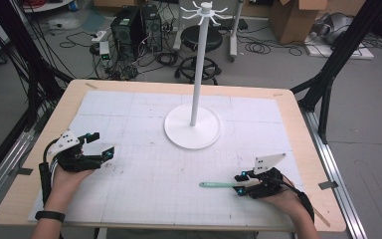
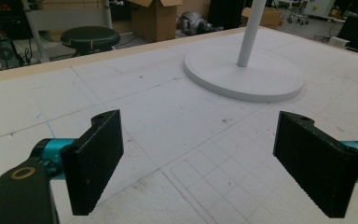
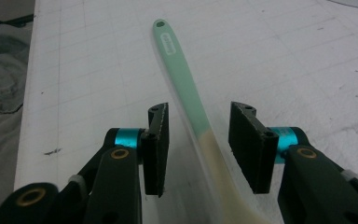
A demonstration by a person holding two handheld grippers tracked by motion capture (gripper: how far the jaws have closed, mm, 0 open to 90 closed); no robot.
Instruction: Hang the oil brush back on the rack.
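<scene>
From the high view I log the right gripper (image 1: 240, 182) low on the table (image 1: 144, 85) at its near right, pointing left, with a mint-green spatula (image 1: 218, 184) lying flat on the white gridded mat (image 1: 149, 174) and running leftward from its tips. The right gripper view settles what that angle cannot — the spatula (image 3: 182, 74) lies between the two pads (image 3: 157, 144), its green handle with a hole at the far end stretching away and a cream part passing under the camera. I see a gap on either side of it: the jaws are partly open and not pressing on it. The hand behind rests near the table's front edge, forearm coming in from below. The left gripper (image 1: 102, 144) sits well apart at the near left, held in a hand with a dark wristband, angled toward the centre. Its own view shows the jaws wide apart with bare mat between them — and the round base of the white stand (image 2: 244, 74) ahead, whose pole and hooked top I see in the high view.
</scene>
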